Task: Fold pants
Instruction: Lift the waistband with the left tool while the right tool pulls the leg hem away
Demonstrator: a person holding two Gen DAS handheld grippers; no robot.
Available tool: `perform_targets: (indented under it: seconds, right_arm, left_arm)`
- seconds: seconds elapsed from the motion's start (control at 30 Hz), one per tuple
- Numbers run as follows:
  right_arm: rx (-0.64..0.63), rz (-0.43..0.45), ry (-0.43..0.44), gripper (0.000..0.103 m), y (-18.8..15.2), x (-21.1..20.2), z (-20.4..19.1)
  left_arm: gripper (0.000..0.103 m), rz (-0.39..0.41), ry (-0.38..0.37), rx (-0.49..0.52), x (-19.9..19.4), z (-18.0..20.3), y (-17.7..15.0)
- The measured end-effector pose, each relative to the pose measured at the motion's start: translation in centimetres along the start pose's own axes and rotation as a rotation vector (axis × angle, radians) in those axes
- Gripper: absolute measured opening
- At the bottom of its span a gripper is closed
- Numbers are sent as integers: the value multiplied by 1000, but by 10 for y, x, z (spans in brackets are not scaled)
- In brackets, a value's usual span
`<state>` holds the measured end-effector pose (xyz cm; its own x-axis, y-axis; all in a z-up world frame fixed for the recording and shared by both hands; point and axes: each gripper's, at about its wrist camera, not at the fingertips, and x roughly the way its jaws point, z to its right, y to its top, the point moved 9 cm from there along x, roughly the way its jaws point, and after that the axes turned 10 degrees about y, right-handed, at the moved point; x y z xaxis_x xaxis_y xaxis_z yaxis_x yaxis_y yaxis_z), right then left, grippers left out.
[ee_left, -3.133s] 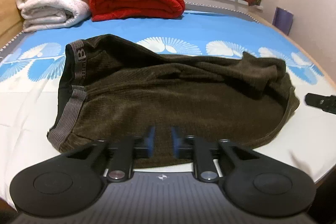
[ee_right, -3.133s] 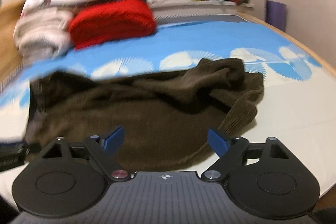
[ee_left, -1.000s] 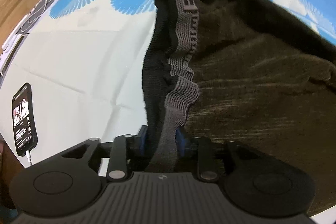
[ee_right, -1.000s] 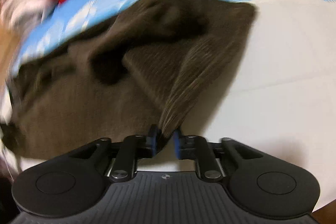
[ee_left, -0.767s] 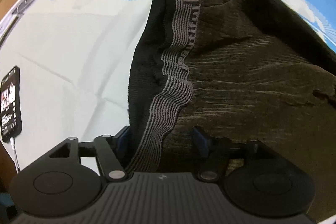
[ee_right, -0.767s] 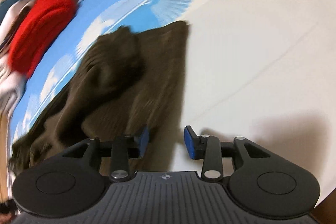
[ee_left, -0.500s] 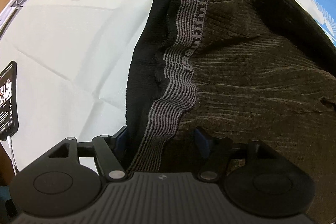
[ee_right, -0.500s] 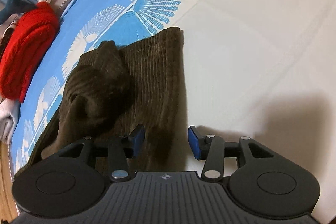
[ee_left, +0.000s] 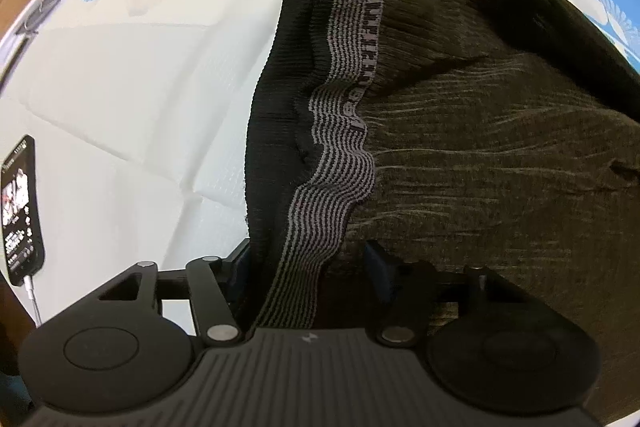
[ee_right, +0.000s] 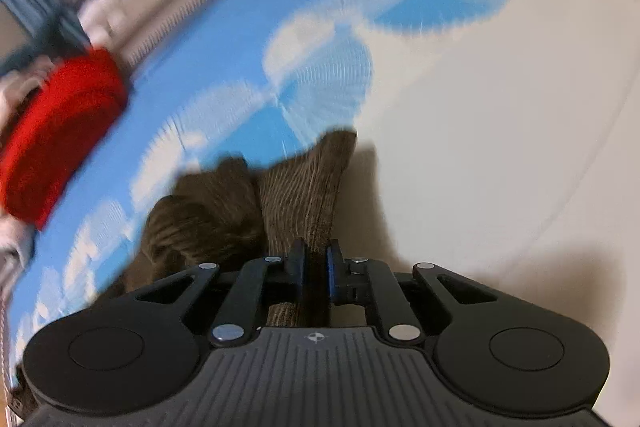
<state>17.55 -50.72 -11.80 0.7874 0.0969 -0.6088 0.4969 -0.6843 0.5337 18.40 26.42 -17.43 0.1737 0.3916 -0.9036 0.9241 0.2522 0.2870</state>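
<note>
On a bed with a blue-and-white cover, dark pants lie spread for folding.
Left gripper is closing around the striped waistband, not yet pinching; right gripper is clenched on a ribbed cuff. Next, probably lifting both ends together. The right view is blurred.

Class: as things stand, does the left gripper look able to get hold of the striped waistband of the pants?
Probably yes: the waistband already runs between the closing jaws of the left gripper, with nothing in the way.
</note>
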Motion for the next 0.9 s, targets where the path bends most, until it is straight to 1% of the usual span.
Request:
perform_targets:
  seconds: [0.07, 0.1, 0.13, 0.17, 0.2, 0.23, 0.27, 0.3, 0.33, 0.4, 0.47, 0.5, 0.57, 0.6, 0.7, 0.77, 0.83, 0.9]
  right_arm:
    - [16, 55, -32, 10, 4, -27, 13]
    - [27, 60, -75, 10, 2, -39, 24]
    - [41, 43, -134, 10, -4, -49, 38]
    - [60, 5, -198, 10, -13, -56, 52]
    - [85, -49, -266, 10, -25, -62, 69]
    - [128, -110, -316, 10, -38, -66, 86]
    - [195, -154, -331, 10, -49, -71, 102]
    - [262, -171, -316, 10, -54, -73, 113]
    - [308, -180, -279, 11, -55, -74, 119]
    - [327, -170, -242, 16, -49, -75, 126]
    - [305, -129, -259, 18, -42, -76, 132]
    - [304, -114, -266, 26, -38, -76, 138]
    - [332, -88, -265, 38, -32, -72, 148]
    - [346, -76, -257, 39, -28, -68, 154]
    - [359, -38, -253, 39, -18, -58, 164]
    - [352, -30, -232, 39, -11, -48, 165]
    - [319, -38, -216, 39, -7, -40, 162]
    - [260, -50, -231, 39, -3, -30, 158]
  left_arm:
    - [62, 9, 12, 1, -1, 3, -1]
    - [62, 12, 17, 1, -2, 4, -1]
    - [62, 13, 18, 0, -2, 6, -1]
    - [62, 15, 19, 2, -2, 8, -1]
    - [62, 18, 25, 9, -3, 10, -2]
    - [62, 19, 31, 18, -3, 12, -2]
    - [62, 18, 36, 26, -4, 13, -3]
    - [62, 19, 41, 31, -5, 13, -4]
    - [62, 19, 45, 34, -5, 13, -4]
    - [63, 16, 47, 33, -5, 14, -4]
    - [64, 15, 44, 27, -5, 16, -4]
    - [64, 15, 44, 28, -5, 16, -4]
    - [64, 18, 44, 38, -5, 19, -4]
    - [65, 20, 44, 43, -5, 19, -4]
    - [66, 24, 50, 73, -5, 23, -3]
    - [66, 23, 50, 84, -3, 24, -2]
    - [67, 17, 47, 90, -1, 25, -1]
    - [67, 10, 44, 91, 0, 27, 1]
